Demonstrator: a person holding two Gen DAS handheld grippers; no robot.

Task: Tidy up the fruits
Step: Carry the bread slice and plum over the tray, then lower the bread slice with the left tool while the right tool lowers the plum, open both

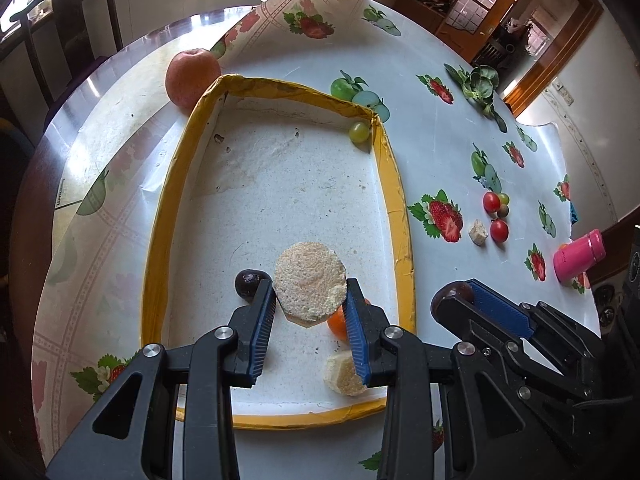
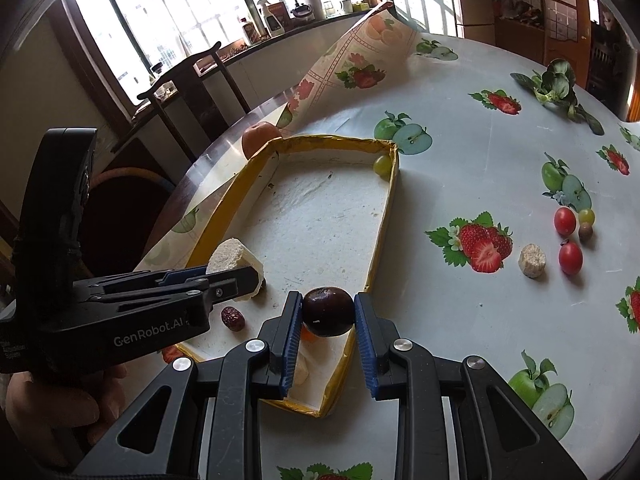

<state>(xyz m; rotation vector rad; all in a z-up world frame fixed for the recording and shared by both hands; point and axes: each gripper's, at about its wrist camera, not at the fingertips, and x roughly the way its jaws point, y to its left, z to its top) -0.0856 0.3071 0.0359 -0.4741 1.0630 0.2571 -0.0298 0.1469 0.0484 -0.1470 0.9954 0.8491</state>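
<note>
- A round pale slice [image 1: 310, 286], rough and grainy on its flat face, is held between the blue pads of the left gripper [image 1: 310, 300]; it is seen above the floor of the tray.
- A dark purple round fruit [image 2: 328, 311] is clamped by the right gripper [image 2: 328, 316], just over the near right wall of the tray.
- The tray [image 1: 394, 184] is a shallow white box with yellow walls, placed on a tablecloth [image 1: 440, 152] printed with strawberries and apples.
- In the far right corner of the tray a green grape [image 1: 359, 132] is found, touching the wall.
- Near the left gripper, inside the tray, another dark round fruit [image 1: 249, 283], a small orange fruit [image 1: 337, 322] and a pale chunk [image 1: 344, 374] are seen.
- A red wrinkled date [image 2: 233, 318] lies on the tray floor beside the left gripper, as shown in the right wrist view.
- Outside the tray, behind its far left corner, a red apple [image 1: 193, 76] is placed.
- To the right of the tray, on the cloth, two red cherry tomatoes [image 2: 565, 221] [image 2: 570, 258], a small green grape [image 2: 587, 215], a small brown round fruit [image 2: 585, 232] and a pale cut piece [image 2: 532, 261] are grouped together.
- A leafy green vegetable [image 2: 554, 84] lies far on the cloth, and a pink bottle [image 1: 579, 255] is at the right edge.
</note>
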